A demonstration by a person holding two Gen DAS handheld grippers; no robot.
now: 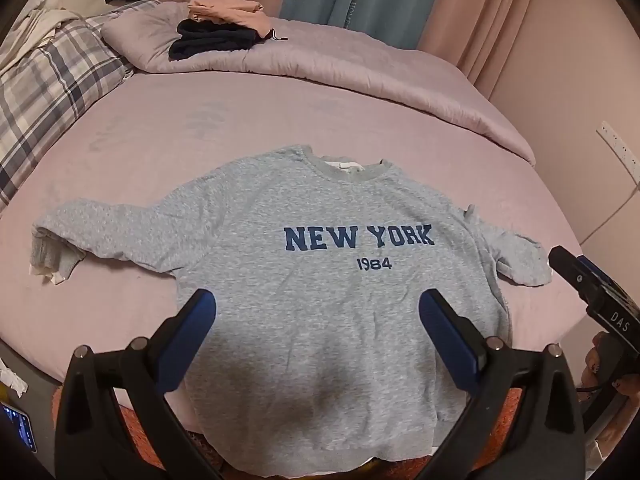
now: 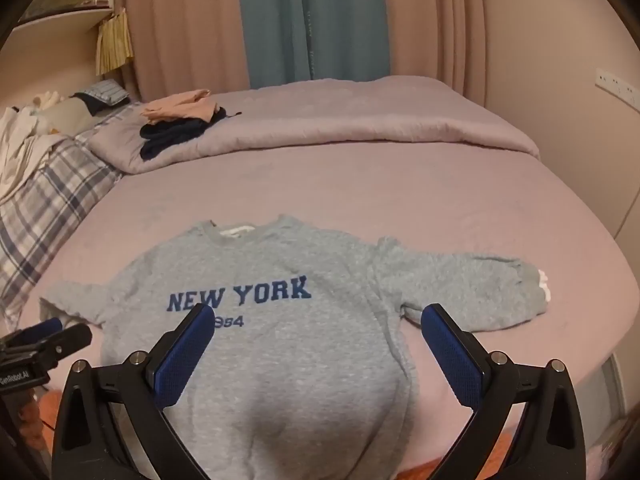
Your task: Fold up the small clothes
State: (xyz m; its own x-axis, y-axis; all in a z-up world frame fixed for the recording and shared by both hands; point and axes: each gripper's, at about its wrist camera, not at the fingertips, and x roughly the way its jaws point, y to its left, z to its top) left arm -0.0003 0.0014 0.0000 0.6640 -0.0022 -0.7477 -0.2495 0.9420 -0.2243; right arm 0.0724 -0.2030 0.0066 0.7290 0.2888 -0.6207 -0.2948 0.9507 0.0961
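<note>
A grey sweatshirt printed NEW YORK 1984 lies flat, front up, on the pink bed, hem toward me, both sleeves spread out sideways. It also shows in the right wrist view. My left gripper is open and empty, hovering over the lower body of the sweatshirt. My right gripper is open and empty, above the sweatshirt's right side near the right sleeve. The right gripper's body shows at the right edge of the left wrist view.
A rolled pink duvet lies across the far side of the bed with a stack of folded clothes on it. A plaid pillow sits far left. Curtains and a wall stand behind. A phone lies at lower left.
</note>
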